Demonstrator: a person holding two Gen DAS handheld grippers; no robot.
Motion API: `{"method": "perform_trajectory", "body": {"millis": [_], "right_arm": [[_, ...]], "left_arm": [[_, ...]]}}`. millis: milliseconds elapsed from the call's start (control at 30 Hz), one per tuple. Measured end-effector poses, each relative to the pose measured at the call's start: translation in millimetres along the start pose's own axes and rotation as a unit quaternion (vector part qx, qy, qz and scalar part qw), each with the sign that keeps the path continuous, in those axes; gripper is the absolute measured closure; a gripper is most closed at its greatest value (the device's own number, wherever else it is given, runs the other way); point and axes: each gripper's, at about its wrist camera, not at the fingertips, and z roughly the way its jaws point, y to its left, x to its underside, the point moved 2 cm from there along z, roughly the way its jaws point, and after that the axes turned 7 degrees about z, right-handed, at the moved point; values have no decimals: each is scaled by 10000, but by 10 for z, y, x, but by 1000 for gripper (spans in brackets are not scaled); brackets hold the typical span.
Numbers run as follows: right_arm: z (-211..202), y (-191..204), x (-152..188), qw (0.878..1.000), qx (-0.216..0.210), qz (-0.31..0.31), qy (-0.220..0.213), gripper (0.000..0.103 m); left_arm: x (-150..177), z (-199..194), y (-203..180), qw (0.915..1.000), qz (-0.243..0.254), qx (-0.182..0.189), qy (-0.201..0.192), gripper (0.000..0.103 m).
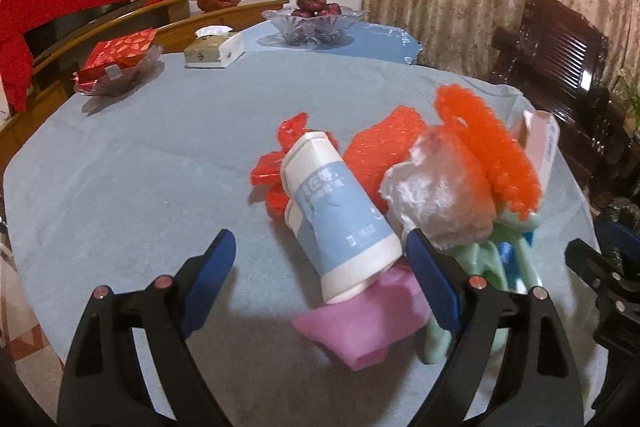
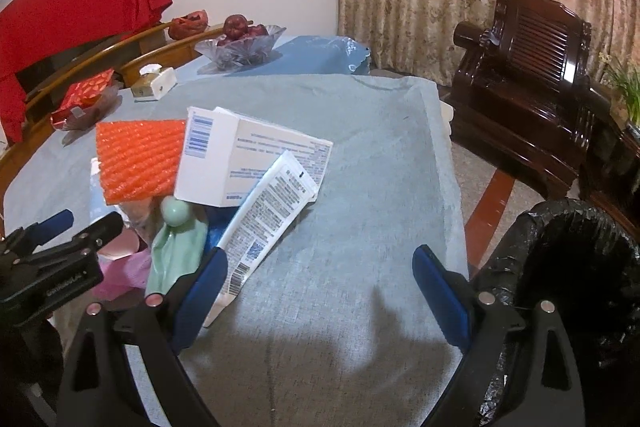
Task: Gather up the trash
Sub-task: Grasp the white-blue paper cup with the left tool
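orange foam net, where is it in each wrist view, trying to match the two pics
Left wrist view: the orange foam net arches over the crumpled white paper, right of centre, behind the paper cup.
Right wrist view: the net lies left of centre, against the white box.
Shared landmark: the glass fruit bowl at the table's far end.

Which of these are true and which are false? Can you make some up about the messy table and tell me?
1. The paper cup lies on its side. True.
2. The left gripper squeezes the cup. False: its fingers stand apart, not pressing it.
3. The glass bowl holds bananas. False: it holds dark red fruit.
4. A black-lined bin stands beside the table. True.
5. The right gripper holds nothing. True.
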Motion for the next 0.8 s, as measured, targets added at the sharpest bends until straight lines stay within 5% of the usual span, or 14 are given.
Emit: {"method": "perform_trajectory", "body": {"millis": [267,467,800], "right_arm": [[-4,46,-46,10000,-54,-26,-71,12],[3,87,-94,9999,-41,-60,-104,12],[-2,114,-35,9999,22,-113,-84,12]], "left_arm": [[72,-57,283,9997,-246,-26,78,23],[79,129,295,9954,-523,749,286,56],[-16,-230,233,9962,-409,753,-158,58]]}}
